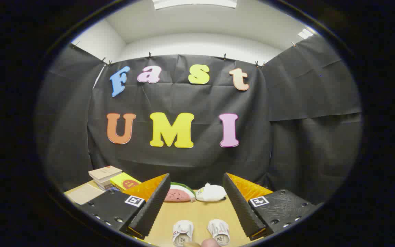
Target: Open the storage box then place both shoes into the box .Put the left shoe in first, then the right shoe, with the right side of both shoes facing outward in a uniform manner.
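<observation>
My gripper is spread wide right now, fingers well apart and not touching or holding anything, just hanging above the table. Looking down between the fingers I've got the two shoes, left shoe and right shoe, sitting side by side on the wood, toes pointing away from me, a small gap between them. Something pinkish and rounded peeks in right below the shoes, can't tell what it is. Further out past the fingertips there's a watermelon-slice toy and a white plush thing just beside it, both near the black cloth wall. Off beyond my left finger there's a stack of books, a yellow box next to it, and a flat beige sheet lying in front of the books.
</observation>
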A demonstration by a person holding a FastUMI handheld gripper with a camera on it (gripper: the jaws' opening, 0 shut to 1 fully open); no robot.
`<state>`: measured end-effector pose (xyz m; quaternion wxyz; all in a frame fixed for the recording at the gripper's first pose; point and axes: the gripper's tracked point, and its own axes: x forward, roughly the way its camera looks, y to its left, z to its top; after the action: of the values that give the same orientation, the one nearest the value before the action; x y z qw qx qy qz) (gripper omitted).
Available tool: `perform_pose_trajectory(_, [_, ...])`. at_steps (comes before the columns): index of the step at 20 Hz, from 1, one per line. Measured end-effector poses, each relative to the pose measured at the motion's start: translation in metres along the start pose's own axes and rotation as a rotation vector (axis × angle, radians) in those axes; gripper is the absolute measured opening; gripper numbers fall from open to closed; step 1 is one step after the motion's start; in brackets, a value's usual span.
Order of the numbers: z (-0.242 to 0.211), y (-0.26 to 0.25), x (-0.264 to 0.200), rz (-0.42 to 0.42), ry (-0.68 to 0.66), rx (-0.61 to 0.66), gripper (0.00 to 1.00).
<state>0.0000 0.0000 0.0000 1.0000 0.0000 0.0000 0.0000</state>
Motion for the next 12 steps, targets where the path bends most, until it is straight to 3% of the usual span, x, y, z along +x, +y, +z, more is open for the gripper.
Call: perform_pose_trajectory(12, [-0.0086, -0.0056, 0.0077, 0.026, 0.008, -0.031, 0.95])
